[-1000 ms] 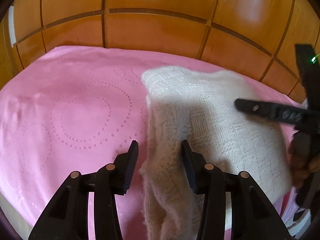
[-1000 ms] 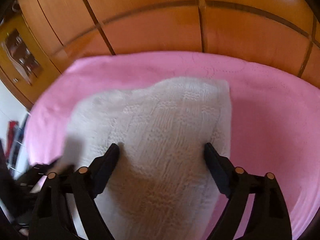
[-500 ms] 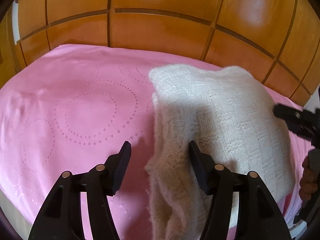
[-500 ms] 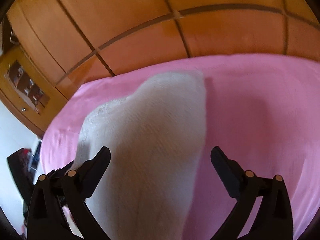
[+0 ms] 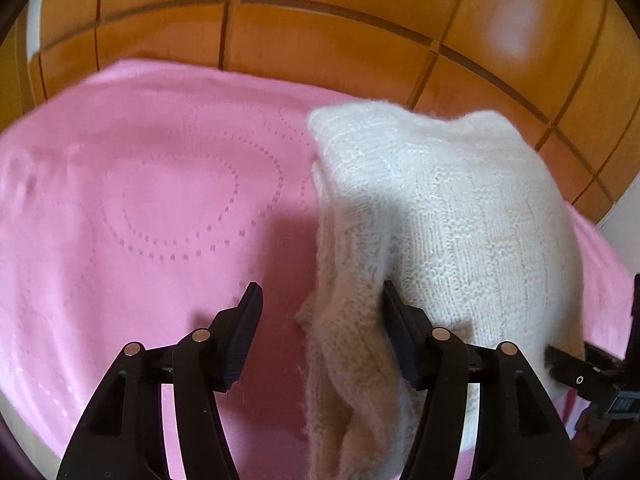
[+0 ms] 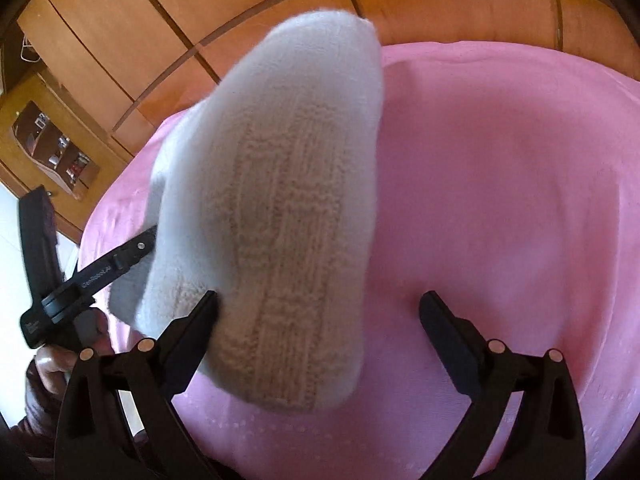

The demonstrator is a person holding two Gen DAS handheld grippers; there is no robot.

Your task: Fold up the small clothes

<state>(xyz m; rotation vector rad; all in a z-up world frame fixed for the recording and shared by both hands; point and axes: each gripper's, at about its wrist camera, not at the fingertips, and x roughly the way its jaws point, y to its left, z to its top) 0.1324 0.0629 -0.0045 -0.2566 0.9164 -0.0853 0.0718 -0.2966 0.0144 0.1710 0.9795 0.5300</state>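
The cream, fuzzy knitted garment (image 5: 452,216) lies folded in a thick bundle on the pink embossed bedspread (image 5: 160,200), close to the glossy wooden panelled wall (image 5: 320,40). The left gripper (image 5: 320,320) stands half open, a loose knit edge lying between its fingers and brushing only the right-hand one. The right gripper (image 6: 316,320) is spread wide but starting to close, its left finger (image 6: 192,324) touching the bundle's near end, nothing pinched. My worry is snagging: the fluffy yarn could catch on a ribbed pad and drag the top layer as either tool shifts, spoiling the fold. The loose flap near the left tool also looks ready to slump sideways.
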